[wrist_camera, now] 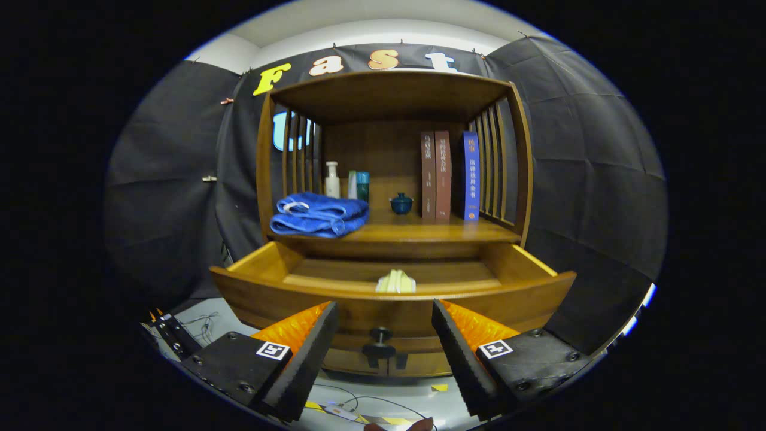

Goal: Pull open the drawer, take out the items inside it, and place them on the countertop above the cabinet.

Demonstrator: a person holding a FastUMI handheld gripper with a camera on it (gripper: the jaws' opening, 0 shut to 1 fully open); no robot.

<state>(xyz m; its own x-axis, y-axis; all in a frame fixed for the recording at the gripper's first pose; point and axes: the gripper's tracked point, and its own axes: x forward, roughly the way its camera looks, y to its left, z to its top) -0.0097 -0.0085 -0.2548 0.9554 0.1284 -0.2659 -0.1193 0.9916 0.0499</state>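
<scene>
Wooden cabinet (392, 179) with open shelf on top, slatted sides. Below, drawer (392, 293) pulled out, knob (379, 336) just ahead between the fingers. On countertop (413, 230): folded blue towels (319, 214) at left, three upright books (450, 175) at right, spine writing too small to read. Behind towels, white bottle (332, 179) beside teal box (361, 185); small blue lidded pot (401, 203) near middle. Inside drawer, pale yellow folded cloth (395, 282) by front wall. Gripper (385, 323) wide open, holding nothing.
</scene>
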